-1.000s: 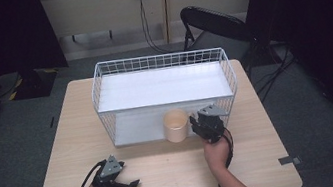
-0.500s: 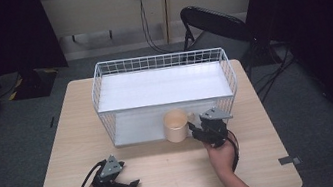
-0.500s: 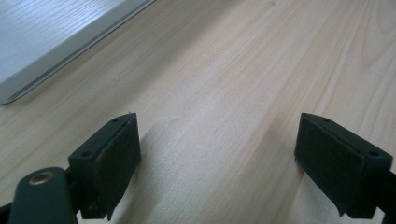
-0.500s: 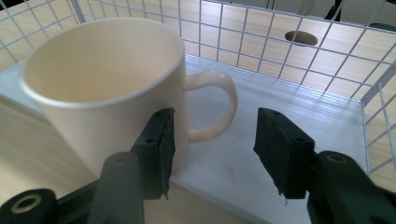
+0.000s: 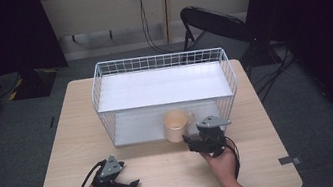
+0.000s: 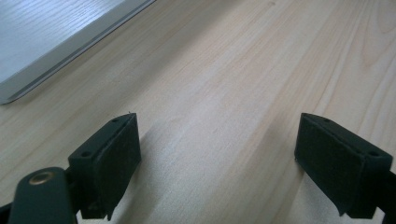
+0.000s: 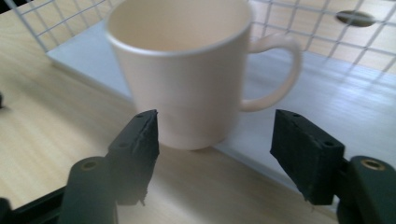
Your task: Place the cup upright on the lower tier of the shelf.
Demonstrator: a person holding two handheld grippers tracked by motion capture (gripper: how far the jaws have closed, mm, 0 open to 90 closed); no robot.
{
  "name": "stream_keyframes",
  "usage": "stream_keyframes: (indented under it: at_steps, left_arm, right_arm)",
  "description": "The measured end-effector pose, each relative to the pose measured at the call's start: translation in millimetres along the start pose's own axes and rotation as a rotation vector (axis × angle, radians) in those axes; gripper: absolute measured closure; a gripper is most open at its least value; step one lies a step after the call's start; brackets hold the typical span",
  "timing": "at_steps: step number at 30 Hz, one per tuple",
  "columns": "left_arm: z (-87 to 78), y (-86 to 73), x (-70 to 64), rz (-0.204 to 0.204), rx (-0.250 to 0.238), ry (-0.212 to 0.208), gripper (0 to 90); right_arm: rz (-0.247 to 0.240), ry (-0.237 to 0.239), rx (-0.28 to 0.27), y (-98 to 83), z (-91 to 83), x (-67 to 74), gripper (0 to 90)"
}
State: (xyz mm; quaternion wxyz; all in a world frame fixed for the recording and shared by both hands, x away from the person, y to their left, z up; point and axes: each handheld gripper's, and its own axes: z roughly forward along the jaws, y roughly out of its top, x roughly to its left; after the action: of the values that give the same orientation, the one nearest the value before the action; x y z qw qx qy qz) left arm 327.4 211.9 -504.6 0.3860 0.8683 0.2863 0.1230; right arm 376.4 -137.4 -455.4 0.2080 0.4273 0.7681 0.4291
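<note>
A cream mug point(image 5: 175, 125) point(image 7: 187, 70) stands upright on the front edge of the white lower board of the wire basket point(image 5: 159, 61), its handle toward the basket's right side. My right gripper point(image 5: 192, 144) point(image 7: 215, 126) sits just in front of the mug. Its jaws have just been opening and now stand open, and the pads touch nothing; the mug's base is a little past the fingertips. My left gripper point(image 5: 132, 184) point(image 6: 217, 135) rests open near the table's front left, over bare wood.
The wire basket has a white upper shelf point(image 5: 163, 86) and takes up the table's far half. The lower board's edge point(image 6: 46, 37) lies ahead of the left gripper. A black chair point(image 5: 213, 20) stands behind the table point(image 5: 169, 184).
The right gripper has let go of the mug, opened its jaws and drawn back toward the table's front. The mug stayed where it was. The left gripper has not moved.
</note>
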Motion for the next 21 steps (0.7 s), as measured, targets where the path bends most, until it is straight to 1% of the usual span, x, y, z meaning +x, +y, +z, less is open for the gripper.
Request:
stream_keyframes:
  at_steps: [2,4,5,6,7,8,9,11,16,18,19,21]
  left_arm:
    - [0.0,0.0,0.0,0.000,0.000,0.000,13.9]
    - [0.0,0.0,0.0,0.000,0.000,0.000,13.9]
    - [0.0,0.0,0.0,0.000,0.000,0.000,13.9]
    - [0.0,0.0,0.0,0.000,0.000,0.000,13.9]
    - [0.0,0.0,-0.3,-0.007,0.000,-0.005,13.9]
    - [0.1,0.0,-0.3,-0.007,0.000,-0.005,13.9]
    - [0.0,0.0,-0.3,-0.007,0.000,-0.005,13.9]
    - [0.1,0.0,-0.4,-0.008,-0.001,-0.006,13.9]
    - [0.0,0.0,-0.3,-0.007,0.000,-0.005,13.9]
    - [0.0,0.0,-0.3,-0.007,0.000,-0.005,13.9]
    - [0.0,0.0,-0.3,-0.007,0.000,-0.005,13.9]
    - [0.1,0.0,-0.4,-0.008,-0.001,-0.005,13.9]
  right_arm:
    - [-0.009,0.004,0.002,-0.4,2.5,3.9,27.8]
    - [-0.004,0.002,-0.005,-0.3,5.4,5.6,26.8]
    - [0.008,0.012,-0.009,0.2,8.6,5.6,27.3]
    - [0.008,0.012,-0.009,0.2,8.6,5.6,27.3]
    - [0.016,0.020,-0.005,1.0,12.0,6.3,27.8]
    - [0.016,0.020,-0.005,1.0,12.0,6.3,27.8]
    - [0.001,0.019,-0.007,2.4,14.2,8.1,27.9]
    - [-0.001,0.018,-0.010,3.1,15.0,9.0,27.9]
    - [0.014,0.026,-0.005,6.1,19.7,10.3,29.1]
    - [0.005,0.025,0.002,7.4,21.1,10.6,28.9]
    - [-0.002,0.014,0.005,8.4,22.1,12.0,29.3]
    - [0.011,0.020,0.001,9.2,22.9,11.7,30.1]
